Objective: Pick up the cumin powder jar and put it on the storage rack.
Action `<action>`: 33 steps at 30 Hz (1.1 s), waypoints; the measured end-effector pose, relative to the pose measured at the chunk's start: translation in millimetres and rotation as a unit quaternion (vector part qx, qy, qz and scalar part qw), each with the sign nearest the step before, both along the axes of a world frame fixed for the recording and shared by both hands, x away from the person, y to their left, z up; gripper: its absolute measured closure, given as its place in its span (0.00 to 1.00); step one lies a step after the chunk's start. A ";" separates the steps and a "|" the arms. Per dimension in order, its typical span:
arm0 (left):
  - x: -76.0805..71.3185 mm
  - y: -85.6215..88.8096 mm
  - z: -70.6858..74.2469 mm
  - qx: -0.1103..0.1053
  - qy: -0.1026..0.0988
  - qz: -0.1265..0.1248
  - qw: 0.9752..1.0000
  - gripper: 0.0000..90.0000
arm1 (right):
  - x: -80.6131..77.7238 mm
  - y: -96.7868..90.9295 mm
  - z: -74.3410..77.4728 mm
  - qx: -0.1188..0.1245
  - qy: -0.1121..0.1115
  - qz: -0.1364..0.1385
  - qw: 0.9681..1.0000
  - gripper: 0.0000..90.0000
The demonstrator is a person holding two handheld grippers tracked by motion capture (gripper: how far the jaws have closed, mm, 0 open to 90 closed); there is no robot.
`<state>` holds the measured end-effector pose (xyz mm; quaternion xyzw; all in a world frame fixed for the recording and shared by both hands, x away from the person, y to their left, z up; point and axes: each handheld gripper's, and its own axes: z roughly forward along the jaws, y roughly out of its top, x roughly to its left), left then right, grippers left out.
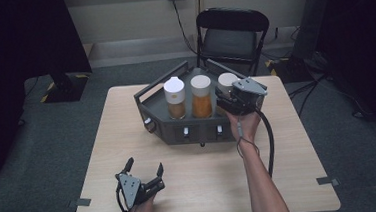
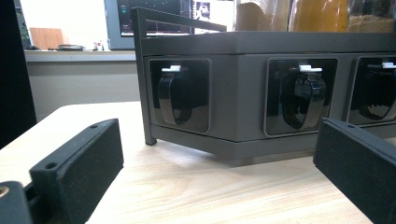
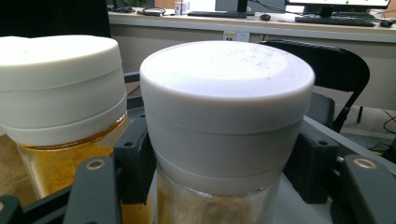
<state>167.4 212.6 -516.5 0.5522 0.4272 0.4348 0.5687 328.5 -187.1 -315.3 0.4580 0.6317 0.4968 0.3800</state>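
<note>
A dark grey rack (image 1: 147, 96) stands at the back middle of the wooden table and holds three glass jars with white lids. The left jar (image 1: 175, 98) and the middle jar (image 1: 201, 96) hold brown and orange contents. My right gripper (image 1: 224, 102) is shut on the right jar (image 1: 225, 79), just below its lid. In the right gripper view the pads (image 3: 135, 163) press both sides of that jar (image 3: 226, 107), with the middle jar (image 3: 60, 79) beside it. My left gripper (image 1: 144, 167) rests open near the table's front left, facing the rack's front wall (image 2: 238, 84) and its black latches (image 2: 180, 95).
A black folding chair (image 1: 231, 33) stands behind the table (image 1: 206, 180). Dark stands and cables sit on the floor at both back corners. Bare wood lies between the rack and the front edge.
</note>
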 end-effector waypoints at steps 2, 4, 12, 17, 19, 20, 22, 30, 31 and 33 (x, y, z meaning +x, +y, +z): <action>0.0 0.0 0.0 0.000 0.000 0.000 1.000 0.01 | 0.6 -1.6 0.0 0.003 0.002 0.001 1.000 0.39; 0.0 0.0 0.0 0.000 0.000 0.000 1.000 0.01 | 1.1 -1.5 0.9 0.002 0.003 0.002 1.000 0.39; 0.0 0.0 0.0 0.000 0.000 0.000 1.000 0.01 | 2.8 -1.1 2.1 0.001 0.007 0.004 1.000 0.39; 0.0 -0.1 0.0 0.000 0.000 0.000 1.000 0.01 | 3.3 -2.6 3.9 0.001 0.010 0.006 1.000 0.38; 0.0 -0.1 0.0 0.000 0.000 0.000 1.000 0.01 | 3.4 -2.3 4.0 0.002 0.011 0.006 1.000 0.38; 0.0 -0.1 0.0 0.000 0.000 0.000 1.000 0.01 | 3.4 -1.8 4.0 0.002 0.011 0.005 1.000 0.38; 0.0 -0.1 0.0 0.000 0.000 0.000 1.000 0.01 | 3.5 -1.6 3.9 0.002 0.010 0.005 1.000 0.38; 0.0 -0.1 0.0 0.000 0.000 0.001 1.000 0.01 | 3.6 -2.3 3.6 0.005 0.011 0.006 1.000 0.37; 0.0 -0.1 0.0 0.000 0.000 0.000 1.000 0.01 | 3.5 -2.2 3.2 0.007 0.010 0.005 1.000 0.36; 0.0 -0.1 0.0 0.000 0.000 0.000 1.000 0.01 | 3.1 -2.6 2.4 0.011 0.007 0.006 1.000 0.33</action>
